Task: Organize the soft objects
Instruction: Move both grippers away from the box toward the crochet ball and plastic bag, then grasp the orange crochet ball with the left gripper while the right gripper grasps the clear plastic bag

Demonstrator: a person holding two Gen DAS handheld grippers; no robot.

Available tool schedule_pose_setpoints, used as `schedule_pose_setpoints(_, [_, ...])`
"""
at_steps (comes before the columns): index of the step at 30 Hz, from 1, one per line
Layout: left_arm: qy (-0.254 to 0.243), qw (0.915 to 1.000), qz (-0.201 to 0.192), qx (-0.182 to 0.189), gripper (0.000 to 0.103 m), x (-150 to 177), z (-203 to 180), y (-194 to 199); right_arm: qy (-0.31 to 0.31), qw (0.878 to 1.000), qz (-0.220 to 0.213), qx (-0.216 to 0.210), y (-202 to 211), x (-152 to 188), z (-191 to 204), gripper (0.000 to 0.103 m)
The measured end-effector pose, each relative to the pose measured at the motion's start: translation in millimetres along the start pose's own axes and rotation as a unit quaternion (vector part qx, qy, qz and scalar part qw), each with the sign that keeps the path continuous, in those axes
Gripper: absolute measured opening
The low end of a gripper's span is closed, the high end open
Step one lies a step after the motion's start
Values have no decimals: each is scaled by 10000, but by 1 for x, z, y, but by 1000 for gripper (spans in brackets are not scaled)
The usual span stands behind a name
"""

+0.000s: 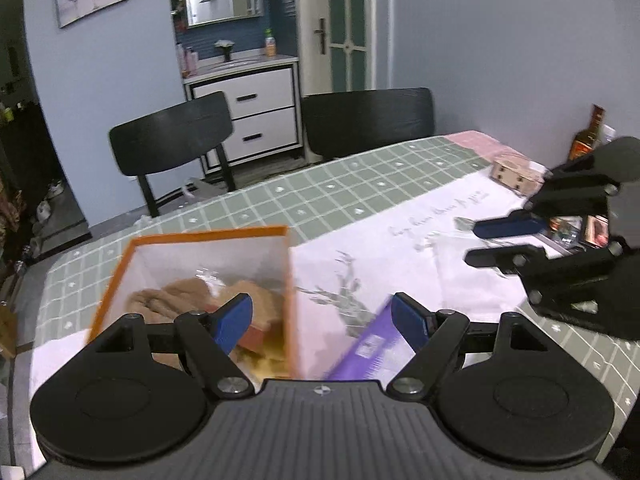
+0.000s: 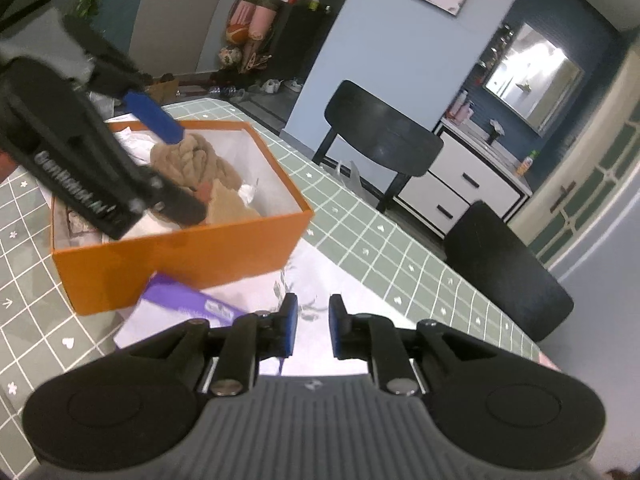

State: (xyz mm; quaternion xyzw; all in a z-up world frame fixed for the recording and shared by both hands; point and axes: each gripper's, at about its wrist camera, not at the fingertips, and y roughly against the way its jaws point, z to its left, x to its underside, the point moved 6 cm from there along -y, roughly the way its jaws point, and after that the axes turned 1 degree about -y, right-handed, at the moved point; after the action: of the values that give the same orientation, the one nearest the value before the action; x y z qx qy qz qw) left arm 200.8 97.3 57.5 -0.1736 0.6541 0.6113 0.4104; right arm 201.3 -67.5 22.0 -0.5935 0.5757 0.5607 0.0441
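Already inside the orange box (image 2: 176, 256), left of centre on the desk (image 1: 360, 184), the tan knitted bundle (image 2: 196, 160) looks light, floppy; best pinched at a thick fold. Left gripper (image 1: 322, 318) is spread wide, empty; right gripper (image 2: 312, 326) slightly parted, empty.

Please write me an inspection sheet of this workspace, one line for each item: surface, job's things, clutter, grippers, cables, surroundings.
Surface: table with green checked cloth and white printed runner.
Job's things: orange box, open, holding beige knitted cloth and white paper.
Clutter: purple package beside the box; small carton and bottle at the far end.
Grippers: left gripper open wide, empty; right gripper slightly open, empty.
Cables: nothing seen.
Surroundings: two black chairs, white drawer cabinet, mirror, door.
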Motion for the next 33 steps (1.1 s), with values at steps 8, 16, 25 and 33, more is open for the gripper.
schedule_pose_setpoints(8, [-101,9995,-119,272,93,24,-48,0,-582,9981,-184,-53,13,46,-21,18])
schedule_pose_setpoints(16, [-249,9988,-153,402,93,40,-88,-8,-1246,9919,-239,-116,9,98,-43,23])
schedule_pose_setpoints(25, [-503,9954,-344,746,93,51,-153,-26,-1824,9828,-275,106,14,134,-77,26])
schedule_pose_setpoints(33, [-667,9939,-495,730,93,65,-206,-58,-2096,9768,-359,263,16,147,-94,44])
